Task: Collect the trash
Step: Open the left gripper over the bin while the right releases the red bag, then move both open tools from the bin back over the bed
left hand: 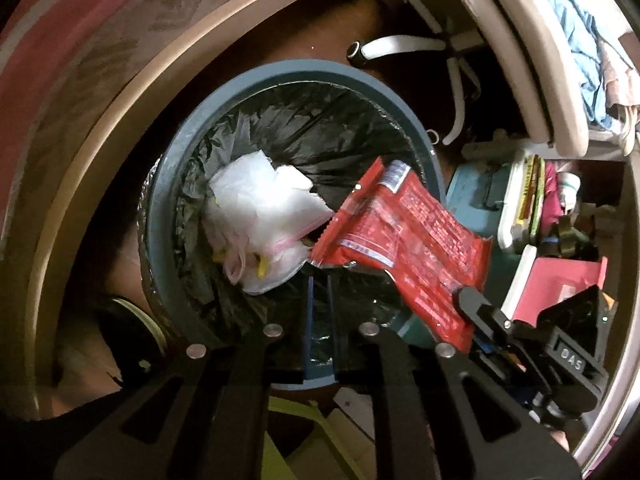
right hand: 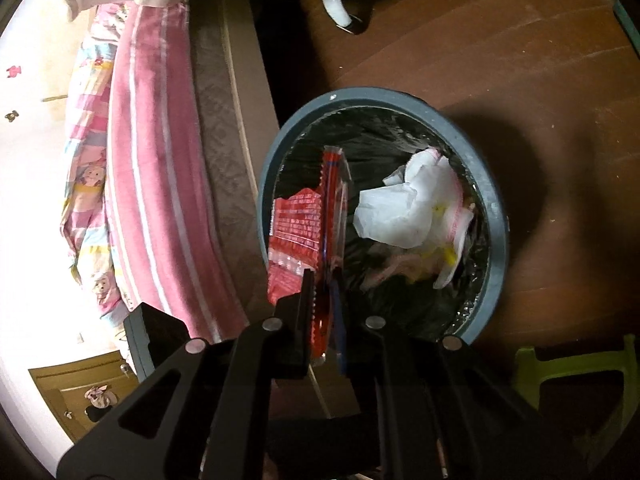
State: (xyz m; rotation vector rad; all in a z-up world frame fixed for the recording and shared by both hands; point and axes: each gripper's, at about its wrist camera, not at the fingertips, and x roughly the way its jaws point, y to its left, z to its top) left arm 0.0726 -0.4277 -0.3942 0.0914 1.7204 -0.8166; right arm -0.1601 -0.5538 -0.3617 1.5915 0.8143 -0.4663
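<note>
Your red wrapper (left hand: 404, 248) hangs tilted over the grey bin's (left hand: 168, 216) rim. Crumpled white trash (left hand: 260, 216) lies inside on the black liner (left hand: 320, 128).

Black slotted jaws, silver round pins (left hand: 273, 331).

A brown wooden floor (right hand: 500, 60) carried the grey bin (right hand: 496, 216), with a green stool (right hand: 532, 364) near it.

The round mouth of the trash bin (right hand: 496, 216) lies open from above, its black liner (left hand: 320, 120) bare along the far side. Crumpled white paper (right hand: 408, 208) fills one side of the opening; a red wrapper (right hand: 296, 220) stands across the other, leaving a narrow dark gap between them. A bed frame (right hand: 240, 120) crowds the bin's rim; the wooden floor (right hand: 500, 60) beyond lies clear.
</note>
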